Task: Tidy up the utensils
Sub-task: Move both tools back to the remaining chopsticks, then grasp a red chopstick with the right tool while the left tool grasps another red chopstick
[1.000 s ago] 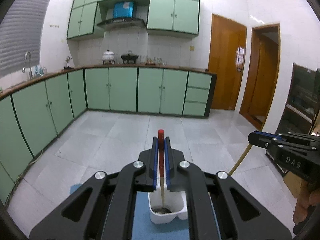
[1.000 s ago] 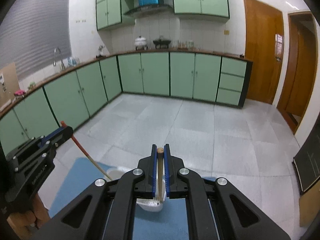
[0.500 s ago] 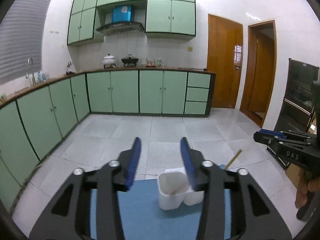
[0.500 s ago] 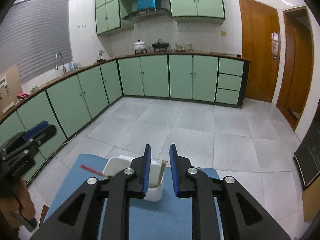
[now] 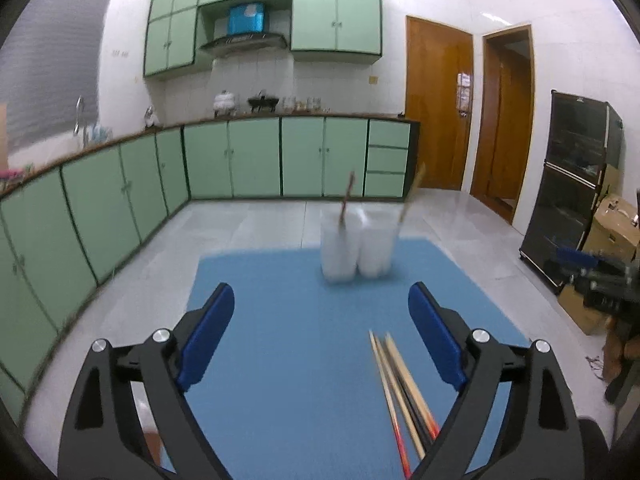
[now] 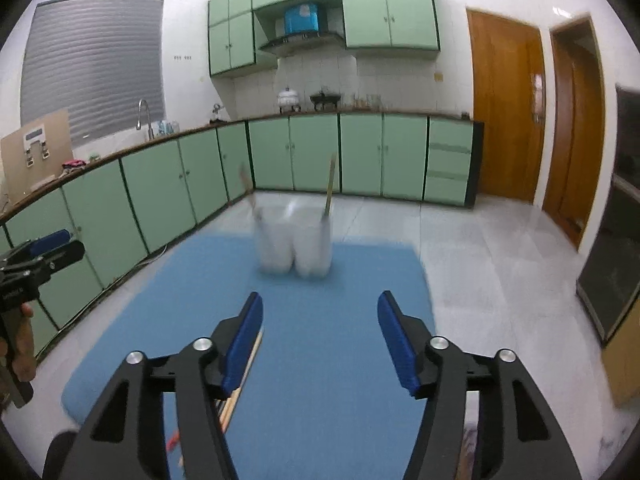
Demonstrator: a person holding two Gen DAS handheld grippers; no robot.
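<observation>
The blue desk [image 5: 280,360] has bare surface around the white two-cup holder [image 5: 357,249] near its far edge, floor beyond on all sides. One red-tipped stick [image 5: 346,200] and one pale stick [image 5: 412,194] stand in it, so the sorting looks only begun; loose chopsticks [image 5: 400,384] lie near. The left gripper [image 5: 320,332] and right gripper [image 6: 320,330] have just been opening, jaws wide, nothing between them.

cups [image 5: 357,249]: 2 | chopsticks in cups [image 5: 347,197]: 2 | loose chopsticks [image 5: 400,380]: about 4 | mat [image 5: 280,320]: 1 | grippers [image 5: 320,332]: 2
</observation>
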